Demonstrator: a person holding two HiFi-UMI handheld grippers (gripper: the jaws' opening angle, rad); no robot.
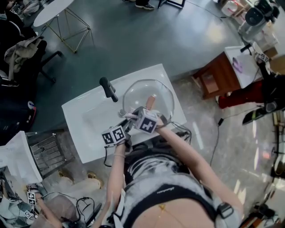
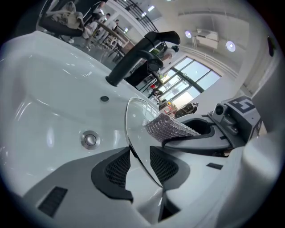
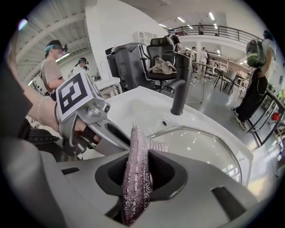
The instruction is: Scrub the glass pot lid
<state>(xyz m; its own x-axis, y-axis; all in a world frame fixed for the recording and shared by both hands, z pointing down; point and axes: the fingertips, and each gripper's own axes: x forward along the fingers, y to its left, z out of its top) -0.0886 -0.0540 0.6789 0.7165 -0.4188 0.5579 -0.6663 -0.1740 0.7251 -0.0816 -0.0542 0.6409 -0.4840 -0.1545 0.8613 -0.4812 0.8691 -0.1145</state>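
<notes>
Two grips: your left gripper pinches the glass pot lid by its rim, your right gripper clamps a silvery scouring cloth. The lid tilts over the sink; likely stiff, slick, breakable, so hold it at the rim

White sink, black faucet, round table, wooden cabinet

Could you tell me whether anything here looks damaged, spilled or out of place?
Nothing stands out. The glass lid looks intact, gripped at its rim by the left gripper above the white sink; the right gripper holds a silvery scrubbing cloth beside it. No spill or crack shows.
</notes>
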